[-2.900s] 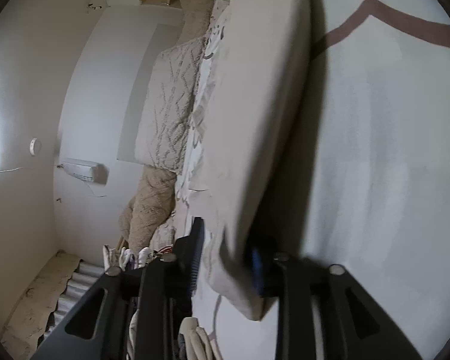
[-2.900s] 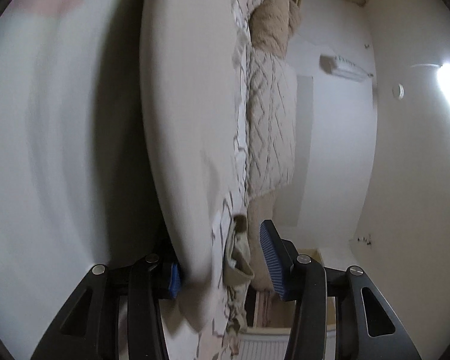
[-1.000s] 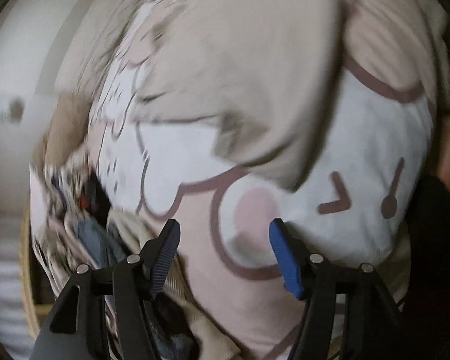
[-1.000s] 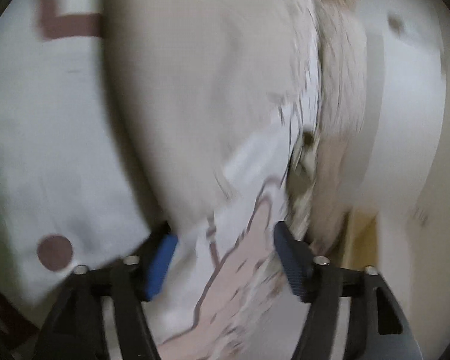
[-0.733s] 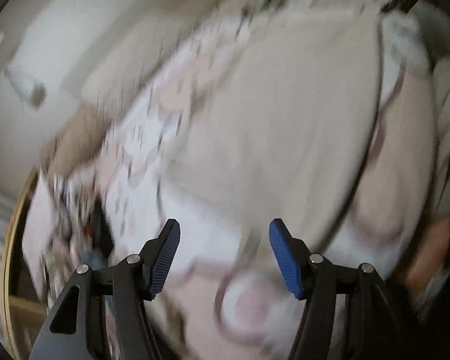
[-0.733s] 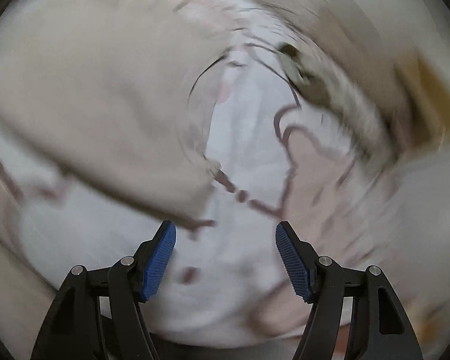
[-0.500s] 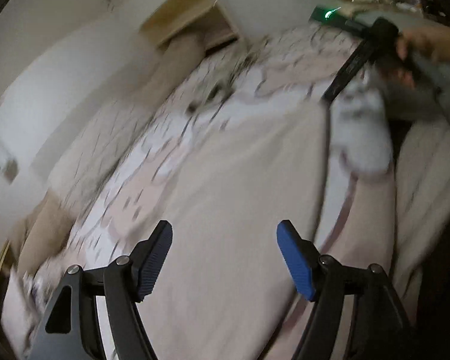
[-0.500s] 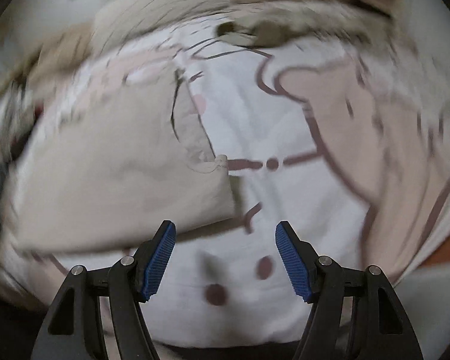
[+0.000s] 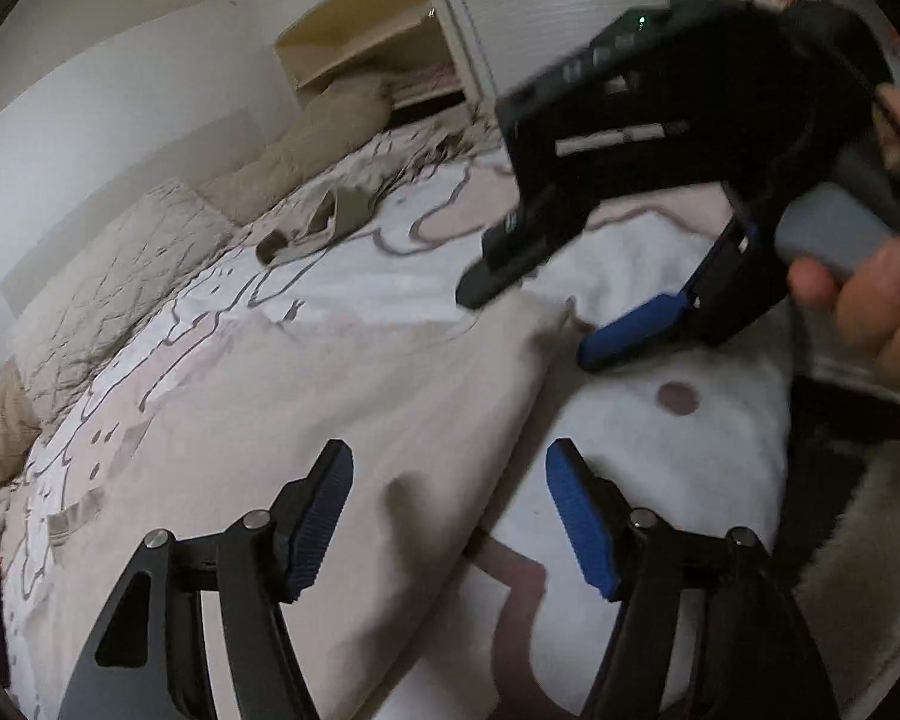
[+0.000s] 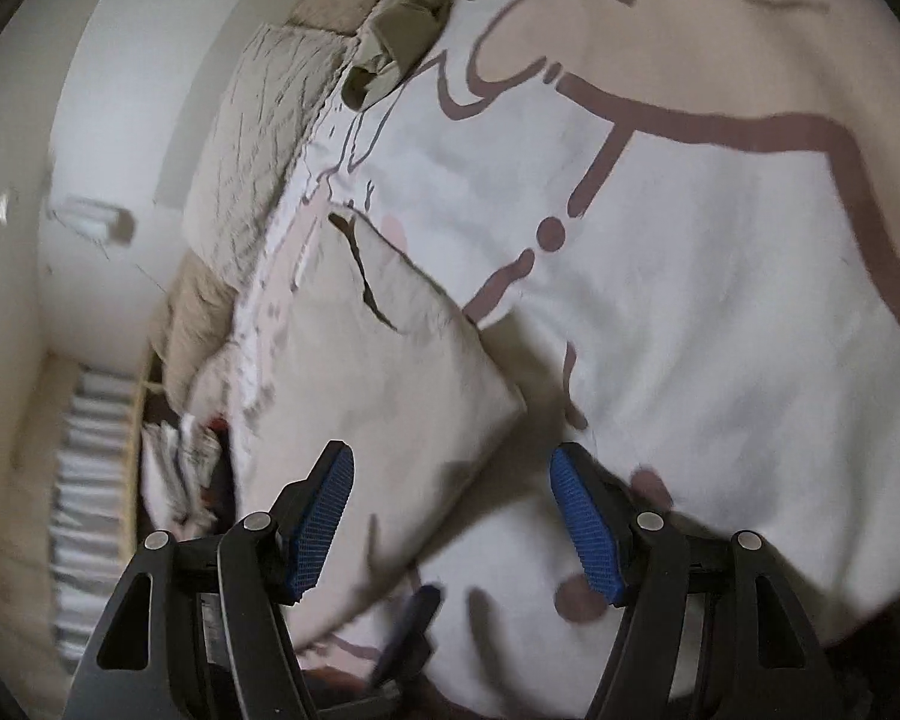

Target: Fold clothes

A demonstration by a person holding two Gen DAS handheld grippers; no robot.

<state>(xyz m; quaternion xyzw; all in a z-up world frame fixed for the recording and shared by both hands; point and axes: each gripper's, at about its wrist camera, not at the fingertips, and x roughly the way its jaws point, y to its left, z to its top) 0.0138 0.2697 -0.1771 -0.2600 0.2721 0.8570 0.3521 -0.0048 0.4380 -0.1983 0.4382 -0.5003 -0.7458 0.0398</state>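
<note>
Each gripper is a black plastic frame with triangular cut-outs and silver screw heads at the finger pivots. The left gripper (image 9: 450, 516) and right gripper (image 10: 453, 519) carry ribbed blue pads (image 10: 582, 525) on the inner faces of their fingers. Behind the right gripper's jaws sits a black housing with a white label strip and a small green light. The person's hand (image 9: 882, 306) wraps a grey handle.

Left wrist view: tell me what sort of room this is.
Most likely a bedroom: a bed under a white duvet with pink cartoon print, a beige quilted pillow against the wall, and a beige garment spread on top.
</note>
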